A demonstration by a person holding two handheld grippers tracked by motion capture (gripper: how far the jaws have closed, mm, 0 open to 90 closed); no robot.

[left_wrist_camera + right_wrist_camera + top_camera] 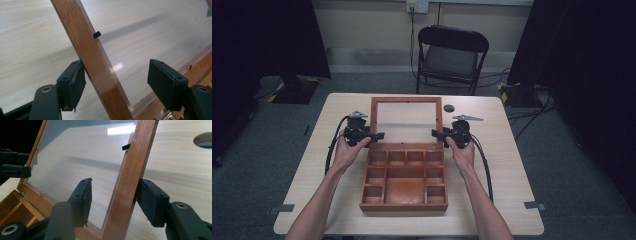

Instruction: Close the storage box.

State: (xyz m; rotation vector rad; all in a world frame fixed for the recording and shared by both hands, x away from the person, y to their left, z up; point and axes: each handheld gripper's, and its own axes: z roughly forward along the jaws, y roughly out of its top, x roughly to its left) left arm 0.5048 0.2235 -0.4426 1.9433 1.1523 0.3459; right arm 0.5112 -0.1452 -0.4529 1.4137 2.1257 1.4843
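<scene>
Two grippers flank the raised lid (406,101) of a wooden box (404,199) at mid-table (507,165). Smooth reddish-brown wood frames the lid's clear pane; the tray below is split into small square cells around one wide one. Left gripper (116,82) straddles the lid's left rail, one pad touching, the other apart. Right gripper (113,201) straddles the right rail, outer pad on it, inner pad just off the pane. Bare pale tabletop lies around the box.
</scene>
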